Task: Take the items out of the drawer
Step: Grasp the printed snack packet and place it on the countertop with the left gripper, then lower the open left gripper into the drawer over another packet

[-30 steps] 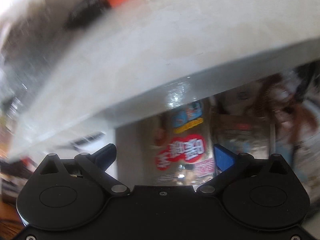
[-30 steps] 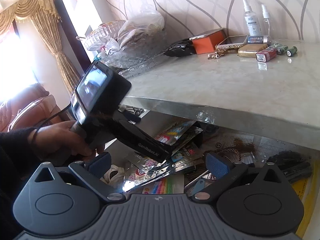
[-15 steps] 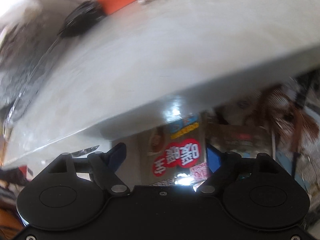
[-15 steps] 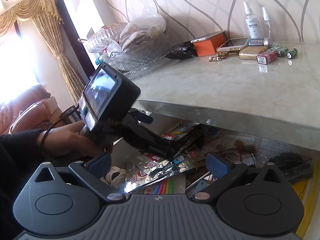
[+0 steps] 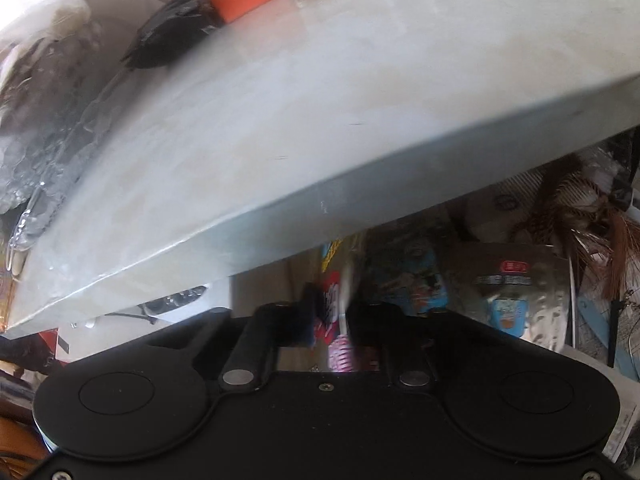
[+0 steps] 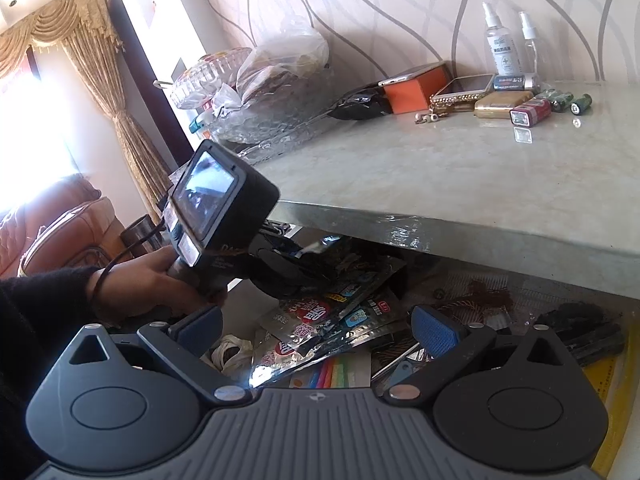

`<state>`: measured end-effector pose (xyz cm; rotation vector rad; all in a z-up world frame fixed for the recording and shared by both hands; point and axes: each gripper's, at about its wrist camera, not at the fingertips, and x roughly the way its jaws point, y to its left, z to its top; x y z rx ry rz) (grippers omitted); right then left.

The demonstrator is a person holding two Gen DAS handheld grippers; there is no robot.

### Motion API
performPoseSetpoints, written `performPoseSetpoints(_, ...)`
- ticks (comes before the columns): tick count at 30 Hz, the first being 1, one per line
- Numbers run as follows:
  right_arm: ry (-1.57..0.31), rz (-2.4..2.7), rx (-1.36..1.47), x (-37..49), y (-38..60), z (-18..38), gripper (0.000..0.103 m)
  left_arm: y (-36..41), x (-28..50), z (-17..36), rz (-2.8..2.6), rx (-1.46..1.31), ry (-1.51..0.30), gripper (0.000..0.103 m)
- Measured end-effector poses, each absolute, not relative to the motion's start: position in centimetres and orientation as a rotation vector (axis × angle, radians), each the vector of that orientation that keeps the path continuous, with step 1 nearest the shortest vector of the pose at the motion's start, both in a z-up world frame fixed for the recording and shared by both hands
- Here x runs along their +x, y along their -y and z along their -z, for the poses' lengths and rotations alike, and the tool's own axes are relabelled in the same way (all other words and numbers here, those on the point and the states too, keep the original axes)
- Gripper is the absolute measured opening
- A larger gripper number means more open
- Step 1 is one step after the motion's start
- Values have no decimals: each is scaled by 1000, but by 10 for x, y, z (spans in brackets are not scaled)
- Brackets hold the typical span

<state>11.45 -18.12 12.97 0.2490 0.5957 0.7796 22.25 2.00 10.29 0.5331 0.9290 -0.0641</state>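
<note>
Under the marble bench (image 6: 460, 184), at 6 o'clock in the left wrist view, our left tongs (image 5: 340, 320) are pinched on the edge of a foil packet (image 5: 334, 304) in the open drawer (image 6: 612, 360). The thin foil may slip out, or catch the bench edge above. Our right tongs (image 6: 316, 324) hang open and empty. At 9 o'clock we see a curtain (image 6: 100, 92) and a sofa (image 6: 60, 220).

Daylight blazes through the curtained window (image 6: 36, 120), glare on foil packets (image 6: 320, 332); fisheye edges bend, left view blurred.
</note>
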Motion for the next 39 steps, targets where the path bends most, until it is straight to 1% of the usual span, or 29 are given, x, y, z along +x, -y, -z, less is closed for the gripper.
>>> performPoseSetpoints(2,-594,-779,254,115,182,-130,103,-22,222,-113,100,531,-958,5)
performPoseSetpoints(7,-603,-774,269,118,184,-129,103,-33,194,-138,257,618,-1052,5)
performPoseSetpoints(12,-619,-762,289,122,186,-128,103,-44,167,-196,297,574,-1093,5)
performPoseSetpoints(15,-632,-751,308,126,188,-127,103,-58,176,-234,243,532,-1053,5)
performPoseSetpoints(19,-640,-748,336,129,190,-126,103,-57,190,-269,119,617,-859,5)
performPoseSetpoints(21,-641,-748,343,129,191,-126,103,-52,206,-267,87,678,-791,5)
performPoseSetpoints(25,-636,-748,340,126,190,-126,103,-41,254,-229,46,785,-729,5)
performPoseSetpoints(27,-626,-744,324,124,189,-127,103,-33,275,-211,41,797,-721,7)
performPoseSetpoints(29,-619,-745,308,122,188,-127,103,-32,293,-201,35,762,-750,13)
performPoseSetpoints(30,-616,-747,302,121,187,-128,103,-31,299,-197,37,744,-758,27)
performPoseSetpoints(31,-609,-750,300,120,188,-128,103,-29,301,-195,44,733,-751,34)
performPoseSetpoints(32,-604,-756,300,119,188,-129,103,-26,298,-195,60,732,-723,51)
performPoseSetpoints(33,-604,-759,301,119,188,-129,103,-22,296,-196,72,730,-699,72)
performPoseSetpoints(34,-604,-761,302,120,188,-129,103,-18,296,-196,77,727,-683,80)
performPoseSetpoints(35,-607,-762,301,120,188,-129,103,-15,296,-196,84,719,-668,83)
performPoseSetpoints(39,-608,-766,295,120,187,-129,103,-13,296,-199,96,652,-675,83)
